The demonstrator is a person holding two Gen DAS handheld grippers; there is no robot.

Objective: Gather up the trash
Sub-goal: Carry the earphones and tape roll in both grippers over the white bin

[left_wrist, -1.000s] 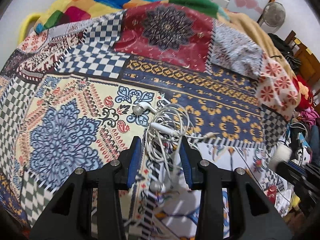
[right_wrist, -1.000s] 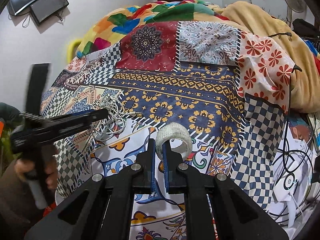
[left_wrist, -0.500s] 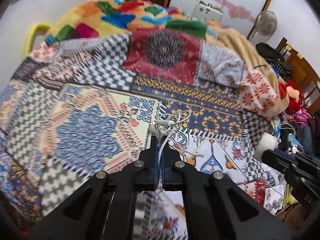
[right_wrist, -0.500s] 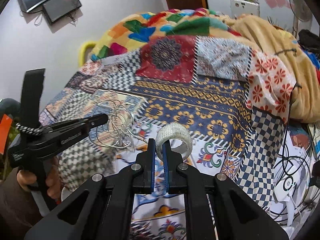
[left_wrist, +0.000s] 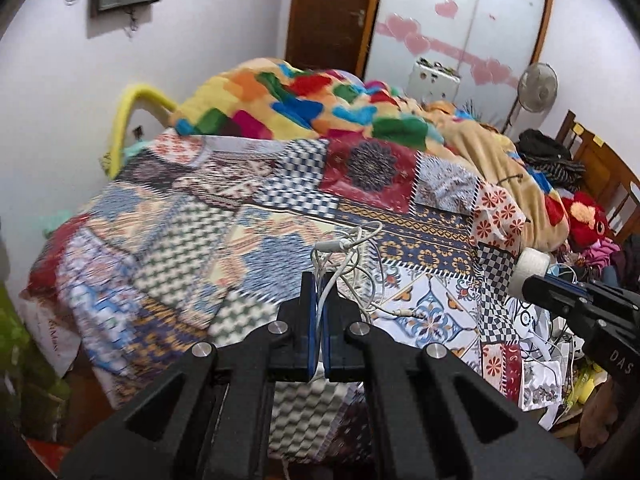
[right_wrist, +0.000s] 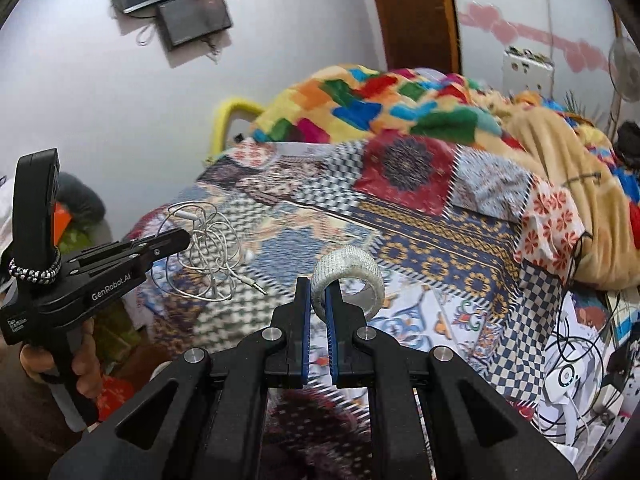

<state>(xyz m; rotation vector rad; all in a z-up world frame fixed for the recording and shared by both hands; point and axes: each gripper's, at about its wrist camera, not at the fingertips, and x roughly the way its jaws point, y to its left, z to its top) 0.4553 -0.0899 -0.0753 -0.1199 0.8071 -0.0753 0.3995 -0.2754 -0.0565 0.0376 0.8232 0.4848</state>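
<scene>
I had the left gripper [left_wrist: 319,292] pinched shut on the tangled earphone cable [right_wrist: 208,256], lifted clear of the patchwork bedspread [left_wrist: 248,240] so loops hung free. The right gripper [right_wrist: 317,300] clamped one wall of the tape roll [right_wrist: 347,280], near right. Clutter crowded the floor [right_wrist: 576,372] beside the bed.

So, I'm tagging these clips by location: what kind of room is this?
Most likely a bedroom: a bed under a patchwork quilt with a bright fleece blanket bunched at its head, a wardrobe with heart stickers, and a standing fan.
</scene>
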